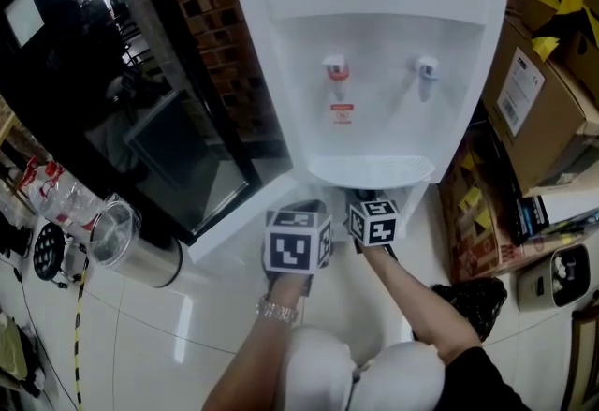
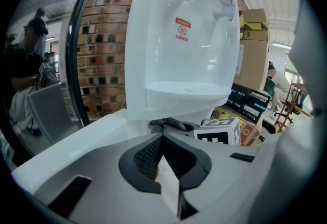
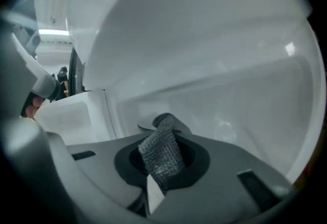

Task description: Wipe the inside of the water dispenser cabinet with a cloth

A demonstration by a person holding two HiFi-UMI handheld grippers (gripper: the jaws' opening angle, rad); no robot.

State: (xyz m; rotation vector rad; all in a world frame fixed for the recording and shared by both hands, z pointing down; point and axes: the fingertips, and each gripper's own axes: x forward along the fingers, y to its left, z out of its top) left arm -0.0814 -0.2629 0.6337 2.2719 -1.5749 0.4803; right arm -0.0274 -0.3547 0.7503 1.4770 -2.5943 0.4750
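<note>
The white water dispenser (image 1: 374,53) stands against a brick wall, and its lower cabinet door (image 1: 239,227) is swung open to the left. My right gripper (image 3: 158,177) is shut on a grey woven cloth (image 3: 161,154) and reaches into the cabinet under the drip tray (image 1: 374,170), among white inner walls (image 3: 230,100). In the head view only its marker cube (image 1: 374,222) shows clearly. My left gripper (image 2: 162,167) hovers just outside the opening, shut, with nothing seen between its jaws. The left gripper view also shows the cloth (image 2: 173,125) and the right cube (image 2: 219,133).
Cardboard boxes (image 1: 533,110) are stacked right of the dispenser, with a black bag (image 1: 477,301) on the floor below them. A dark glass-fronted unit (image 1: 112,100) stands to the left, and a metal container (image 1: 131,250) sits on the white tiled floor beside it.
</note>
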